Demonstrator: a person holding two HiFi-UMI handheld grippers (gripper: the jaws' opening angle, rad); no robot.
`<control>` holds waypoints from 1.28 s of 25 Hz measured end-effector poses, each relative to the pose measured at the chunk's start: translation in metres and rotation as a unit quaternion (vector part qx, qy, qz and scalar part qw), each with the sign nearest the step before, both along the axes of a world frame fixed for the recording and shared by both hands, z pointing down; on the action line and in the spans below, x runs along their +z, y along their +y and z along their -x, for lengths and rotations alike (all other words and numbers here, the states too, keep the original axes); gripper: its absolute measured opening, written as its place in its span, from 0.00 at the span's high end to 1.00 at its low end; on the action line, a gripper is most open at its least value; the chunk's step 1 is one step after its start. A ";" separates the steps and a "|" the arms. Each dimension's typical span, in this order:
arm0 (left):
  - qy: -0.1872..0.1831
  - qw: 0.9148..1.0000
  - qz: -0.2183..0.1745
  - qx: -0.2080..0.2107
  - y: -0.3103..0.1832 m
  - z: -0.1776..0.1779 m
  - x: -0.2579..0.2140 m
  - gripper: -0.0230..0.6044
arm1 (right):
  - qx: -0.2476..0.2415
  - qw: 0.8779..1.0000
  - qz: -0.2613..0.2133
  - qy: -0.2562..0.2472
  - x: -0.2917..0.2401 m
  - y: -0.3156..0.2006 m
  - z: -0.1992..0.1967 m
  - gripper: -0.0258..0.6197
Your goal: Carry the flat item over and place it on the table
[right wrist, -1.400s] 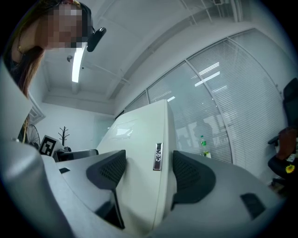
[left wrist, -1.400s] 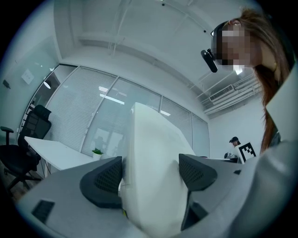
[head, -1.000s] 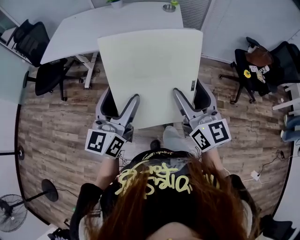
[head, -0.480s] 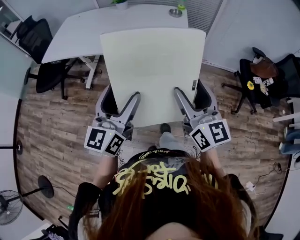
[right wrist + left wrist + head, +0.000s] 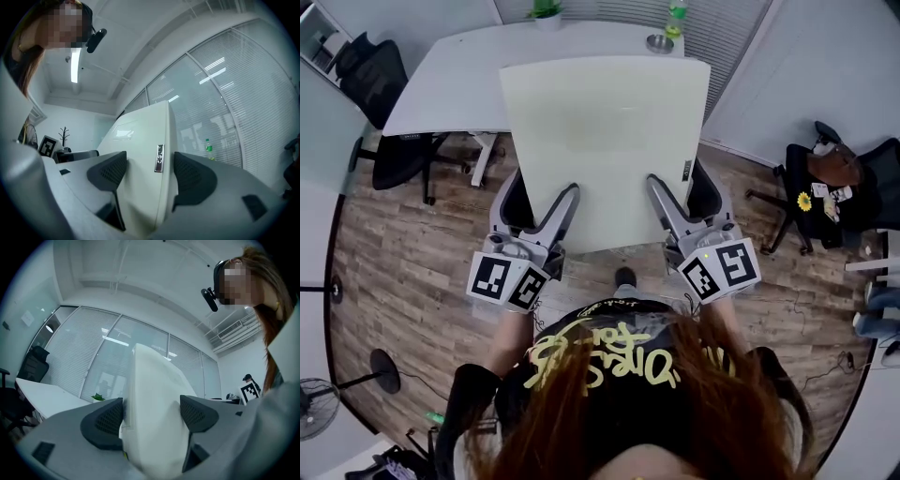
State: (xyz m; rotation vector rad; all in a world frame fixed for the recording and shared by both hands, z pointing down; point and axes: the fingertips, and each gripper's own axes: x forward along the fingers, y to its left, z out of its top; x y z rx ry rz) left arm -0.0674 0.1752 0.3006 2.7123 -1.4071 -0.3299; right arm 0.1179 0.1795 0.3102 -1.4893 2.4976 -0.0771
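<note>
A large flat cream-white panel (image 5: 602,141) is carried level in front of me, its far edge overlapping the white table (image 5: 450,75). My left gripper (image 5: 541,206) is shut on the panel's near left edge, and the panel (image 5: 152,413) fills the gap between its dark pads. At the near right edge my right gripper (image 5: 684,199) is shut on the same panel (image 5: 140,159), beside a small metal label (image 5: 160,158). A person's head and arms show at the bottom of the head view.
The white table bears a small plant (image 5: 547,10), a green bottle (image 5: 676,13) and a round dish (image 5: 659,43) at its far edge. Black office chairs stand at left (image 5: 370,75) and right (image 5: 834,178). Wood floor lies below; a fan (image 5: 314,412) stands at lower left.
The table and floor have slid downward in the head view, so I have moved nearer the table with the panel. Both grippers keep the same hold.
</note>
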 end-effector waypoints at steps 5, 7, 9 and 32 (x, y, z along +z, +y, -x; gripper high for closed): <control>0.001 1.000 -0.004 -0.018 -0.027 -0.013 -0.004 0.36 | -0.019 1.000 -0.003 0.002 -0.005 -0.033 -0.013 0.47; 0.001 1.000 -0.007 -0.026 -0.034 -0.018 -0.006 0.36 | -0.027 1.000 -0.005 0.002 -0.006 -0.043 -0.018 0.47; -0.002 0.999 -0.010 -0.036 -0.041 -0.023 -0.007 0.36 | -0.037 0.999 -0.006 0.001 -0.006 -0.054 -0.023 0.47; -0.014 0.998 0.000 -0.058 -0.074 -0.020 -0.002 0.36 | -0.057 0.998 0.006 -0.005 0.002 -0.094 -0.019 0.47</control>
